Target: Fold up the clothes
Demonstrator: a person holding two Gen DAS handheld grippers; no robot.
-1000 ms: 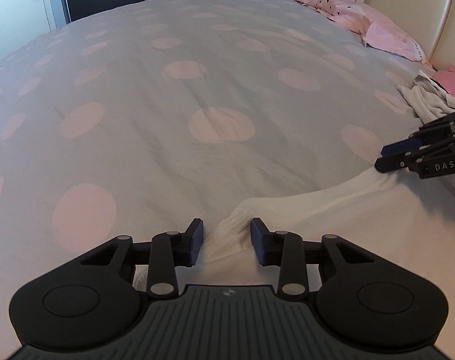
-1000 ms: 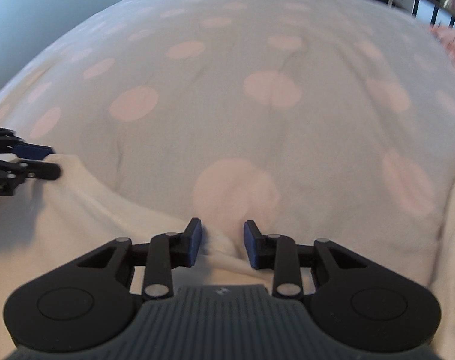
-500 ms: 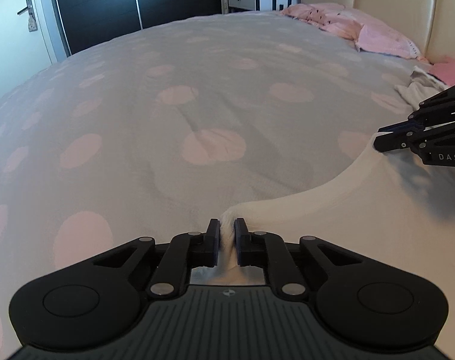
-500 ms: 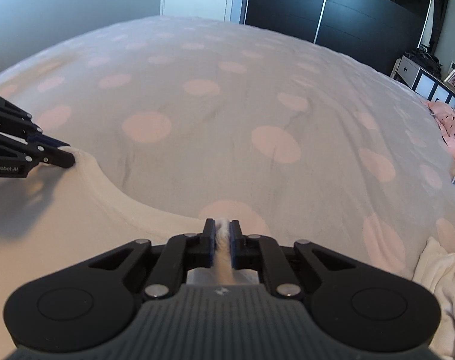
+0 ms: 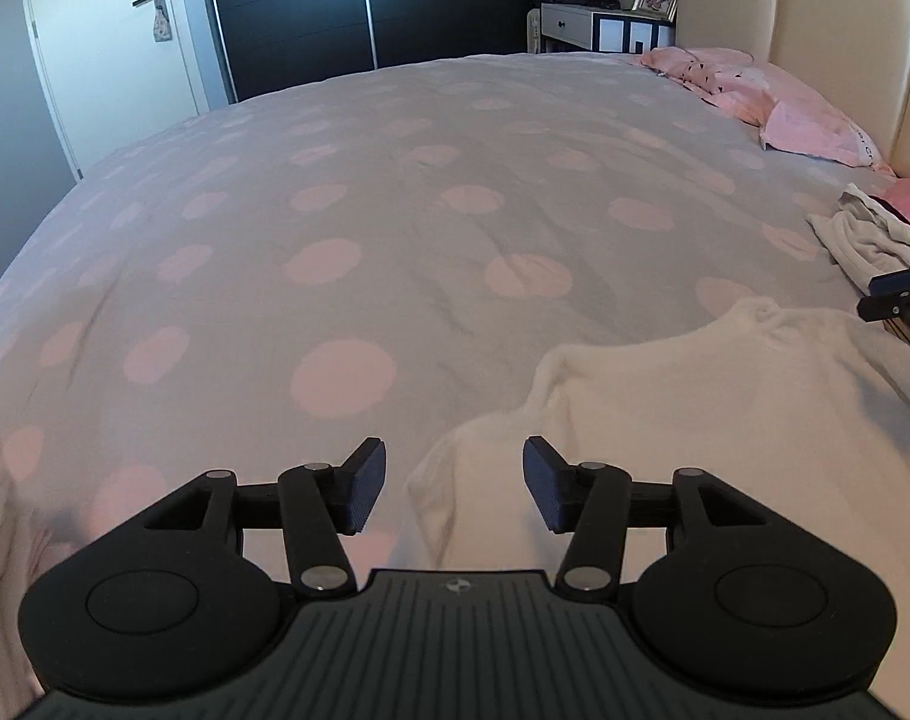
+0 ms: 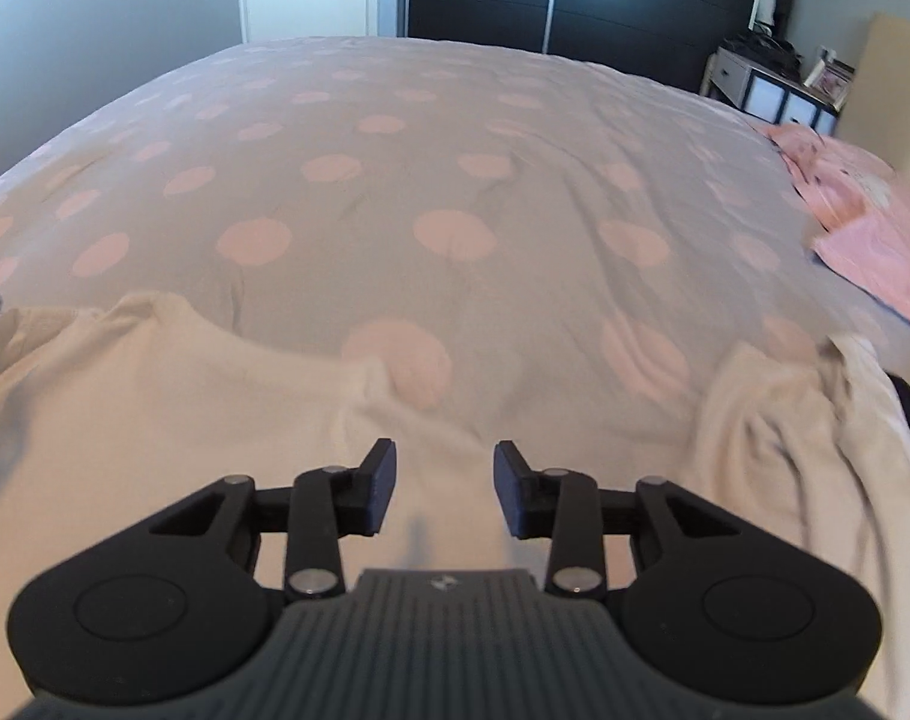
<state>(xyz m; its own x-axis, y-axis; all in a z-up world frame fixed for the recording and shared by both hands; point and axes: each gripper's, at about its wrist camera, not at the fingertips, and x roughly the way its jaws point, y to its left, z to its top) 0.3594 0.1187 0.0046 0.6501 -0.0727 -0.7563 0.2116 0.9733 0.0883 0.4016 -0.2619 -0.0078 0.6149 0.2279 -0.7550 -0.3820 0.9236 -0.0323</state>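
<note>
Now the white garment [image 5: 724, 396] lies flat on the bed [image 5: 395, 228], near its front edge. Above the garment's near edge, the left gripper [image 5: 455, 483] has its jaws opening, nothing pinched between them. Likewise the right gripper [image 6: 444, 489] is opening over the cloth, pads clear of it. Beside the garment, toward the headboard [image 5: 814, 30], sits a crumpled pile of clothes [image 5: 868, 240].

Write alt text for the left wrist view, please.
The left gripper, jaws opening with nothing between them, hovers over a white garment lying on a grey bedspread with pink dots. The right gripper pokes in at the right edge.
</note>
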